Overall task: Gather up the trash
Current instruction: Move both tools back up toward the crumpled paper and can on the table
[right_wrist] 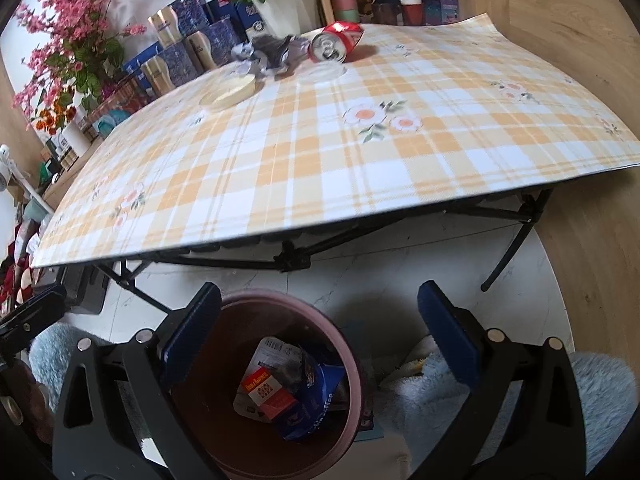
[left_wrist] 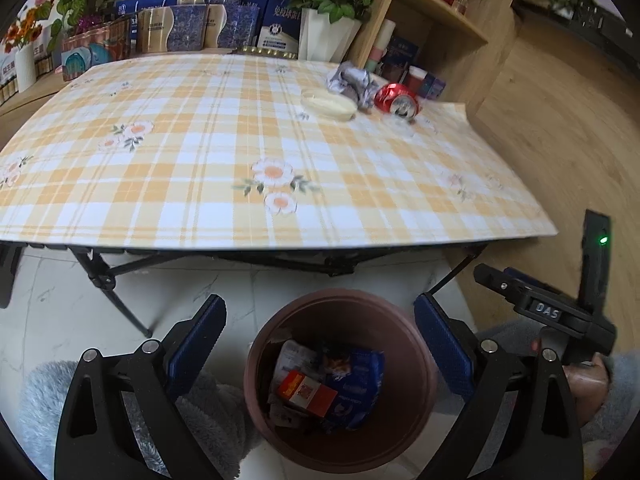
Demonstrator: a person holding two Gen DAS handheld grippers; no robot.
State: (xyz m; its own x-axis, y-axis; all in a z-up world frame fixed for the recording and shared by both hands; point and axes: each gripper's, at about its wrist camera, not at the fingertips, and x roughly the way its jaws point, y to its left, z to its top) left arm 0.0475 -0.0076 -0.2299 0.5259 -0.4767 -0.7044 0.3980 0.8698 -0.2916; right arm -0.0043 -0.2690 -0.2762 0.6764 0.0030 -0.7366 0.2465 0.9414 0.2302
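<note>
At the bottom of the left wrist view, the left gripper (left_wrist: 320, 336) hangs with its blue-padded fingers spread wide and nothing between them, right over a brown bin (left_wrist: 416, 364) on the pale floor. Inside the bin lie a red and orange packet (left_wrist: 306, 394) and a blue wrapper (left_wrist: 356, 384). At the lower right of this view, the other handheld tool shows as a black body with a green light, something the right wrist view cannot show of itself.

In the right wrist view, the right gripper (right_wrist: 320, 328) is likewise spread and empty, but the bin (right_wrist: 352, 364) sits toward the lower left of the frame, under its left finger only. The same packet (right_wrist: 266, 394) and wrapper (right_wrist: 310, 396) lie in it.

Farther up, both views show the table (left_wrist: 200, 184) with its yellow checked cloth. In the upper right of the left wrist view, a crushed red can (left_wrist: 398, 100) lies on its side beside a ball of crumpled paper (left_wrist: 352, 82) and a shallow cream dish (left_wrist: 330, 106). The right wrist view puts these near the top centre, and it alone shows pink blossom branches (right_wrist: 68, 36) at the upper left.
</note>
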